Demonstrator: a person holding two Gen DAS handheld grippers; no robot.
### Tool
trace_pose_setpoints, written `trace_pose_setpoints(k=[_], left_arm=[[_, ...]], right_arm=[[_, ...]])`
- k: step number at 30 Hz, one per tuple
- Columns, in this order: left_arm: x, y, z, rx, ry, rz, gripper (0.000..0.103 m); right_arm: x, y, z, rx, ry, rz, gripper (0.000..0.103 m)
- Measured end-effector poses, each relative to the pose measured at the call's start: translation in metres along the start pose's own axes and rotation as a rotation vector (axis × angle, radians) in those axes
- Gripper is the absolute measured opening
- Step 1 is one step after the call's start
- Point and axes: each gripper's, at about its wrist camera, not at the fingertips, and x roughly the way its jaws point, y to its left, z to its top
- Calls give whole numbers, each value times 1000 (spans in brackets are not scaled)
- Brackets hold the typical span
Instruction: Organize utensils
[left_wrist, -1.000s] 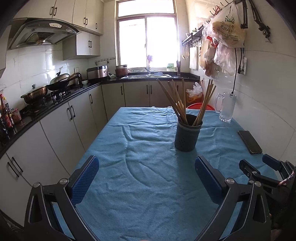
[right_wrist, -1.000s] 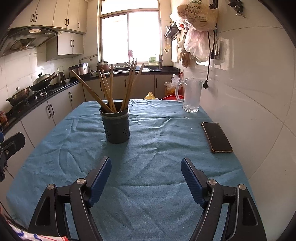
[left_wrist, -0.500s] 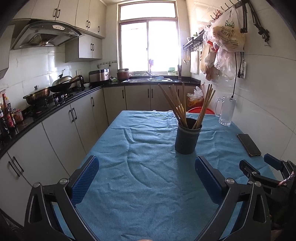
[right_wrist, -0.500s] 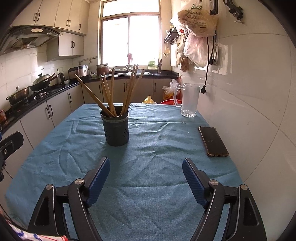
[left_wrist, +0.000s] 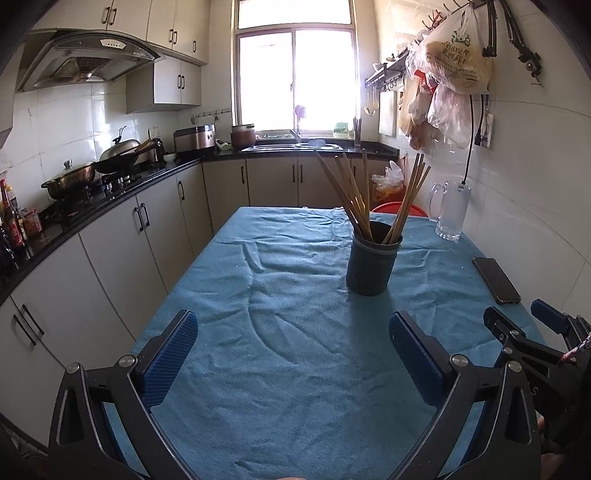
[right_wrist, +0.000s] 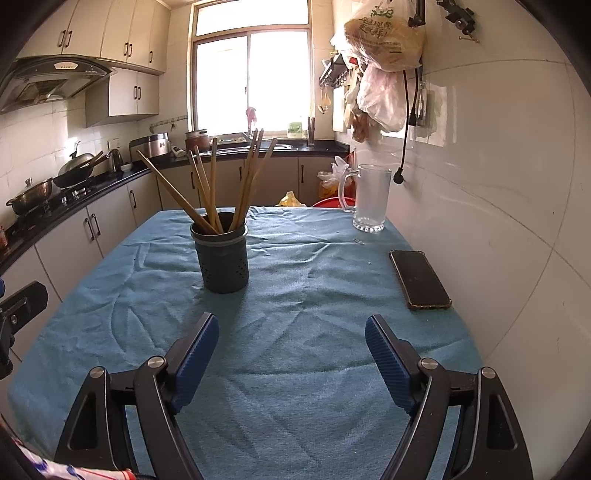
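A dark perforated utensil holder (left_wrist: 372, 266) (right_wrist: 222, 258) stands upright mid-table on the blue cloth (left_wrist: 280, 332) (right_wrist: 295, 332). Several wooden chopsticks (left_wrist: 360, 199) (right_wrist: 218, 184) lean out of it in two bunches. My left gripper (left_wrist: 293, 341) hovers open over the near cloth, holder ahead and to its right, nothing between its blue pads. My right gripper (right_wrist: 291, 341) is open too, empty, with the holder ahead and slightly left. The right gripper's fingers (left_wrist: 543, 317) show at the left view's right edge.
A black phone (right_wrist: 419, 278) (left_wrist: 496, 279) lies near the right wall. A glass mug (right_wrist: 369, 197) (left_wrist: 450, 210) stands at the far right corner. Kitchen cabinets and a stove with pans (left_wrist: 92, 173) run along the left; the tiled wall borders the table's right.
Both views have tilted slightly, so the holder sits a little lower in frame. The grippers stay open and in place; nothing on the table has moved.
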Motion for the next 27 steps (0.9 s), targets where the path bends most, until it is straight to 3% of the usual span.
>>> trace_pose_setpoints(k=[27], left_arm=[[12, -6, -4, 5, 48, -5, 103]], right_arm=[[5, 5, 0, -21, 2, 6, 88]])
